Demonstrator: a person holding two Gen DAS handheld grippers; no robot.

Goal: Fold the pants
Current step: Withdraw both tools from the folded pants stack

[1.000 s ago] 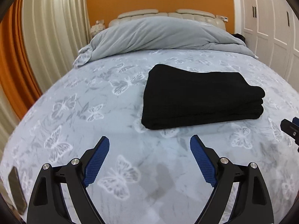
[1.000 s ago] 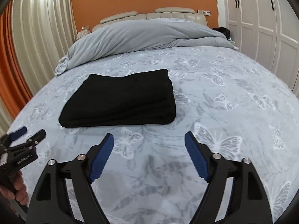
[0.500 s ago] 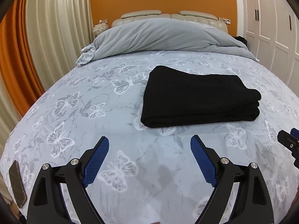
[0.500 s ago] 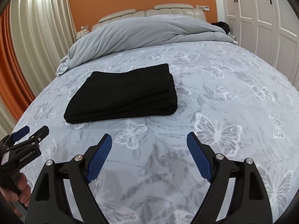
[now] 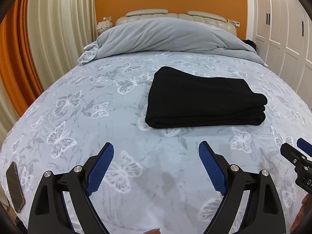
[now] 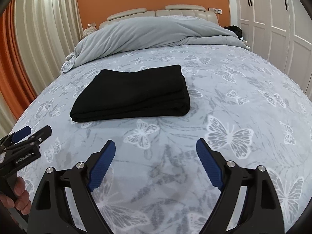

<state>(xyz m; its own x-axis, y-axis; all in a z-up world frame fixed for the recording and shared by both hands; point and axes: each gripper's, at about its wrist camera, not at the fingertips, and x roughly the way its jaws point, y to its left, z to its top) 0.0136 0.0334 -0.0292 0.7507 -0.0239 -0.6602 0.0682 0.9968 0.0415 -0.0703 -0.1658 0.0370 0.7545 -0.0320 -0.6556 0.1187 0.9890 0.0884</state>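
Note:
The black pants (image 5: 202,99) lie folded in a thick rectangular stack in the middle of the bed; they also show in the right wrist view (image 6: 132,93). My left gripper (image 5: 156,152) is open and empty, held above the sheet well short of the pants' near edge. My right gripper (image 6: 155,148) is open and empty too, to the right and also short of the stack. Each gripper shows at the edge of the other's view: the right one (image 5: 298,154) and the left one (image 6: 29,134).
The bed has a blue-grey butterfly sheet (image 5: 97,117). A bunched grey duvet (image 5: 165,37) lies at the headboard. A phone (image 5: 15,187) lies at the bed's near left edge. Curtains stand left, white wardrobe doors (image 6: 273,19) right.
Both grippers have drawn back and risen a little from the pants, which look smaller and farther. The jaws have stayed open. The pants have not moved.

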